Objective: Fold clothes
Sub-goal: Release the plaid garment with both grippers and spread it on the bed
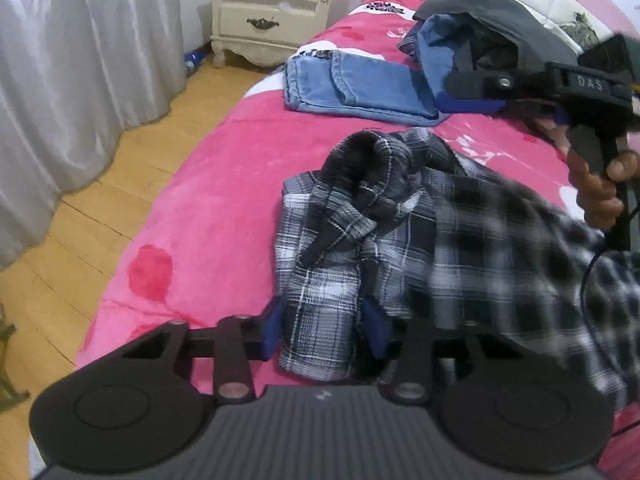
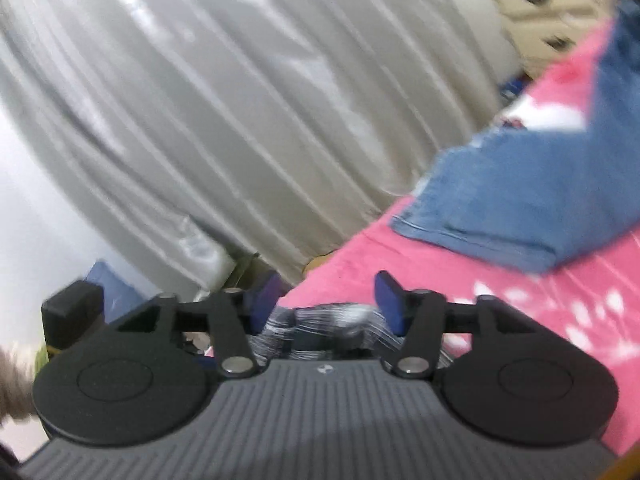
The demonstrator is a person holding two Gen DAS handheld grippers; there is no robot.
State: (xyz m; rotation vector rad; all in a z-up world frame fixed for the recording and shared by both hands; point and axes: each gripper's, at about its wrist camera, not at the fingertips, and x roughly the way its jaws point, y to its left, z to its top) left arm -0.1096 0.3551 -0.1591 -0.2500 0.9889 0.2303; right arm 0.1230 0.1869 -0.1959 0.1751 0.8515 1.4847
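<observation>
A black-and-white plaid shirt [image 1: 400, 220] lies crumpled on the pink bed cover [image 1: 224, 184]. My left gripper [image 1: 325, 330] is at the shirt's near edge, and its blue pads press on a fold of the plaid cloth from both sides. My right gripper [image 1: 468, 94], held by a hand, hovers above the far side of the shirt in front of the clothes pile. In the right wrist view, the right gripper [image 2: 328, 302] is open with nothing between its pads, and a blurred strip of the plaid shirt [image 2: 320, 328] lies below it.
Folded blue jeans [image 1: 352, 88] lie further up the bed, and a pile of dark and denim clothes [image 1: 480, 32] sits by the headboard. A cream nightstand [image 1: 272, 12] and a grey curtain [image 1: 60, 80] stand beyond the wooden floor [image 1: 120, 184] to the left.
</observation>
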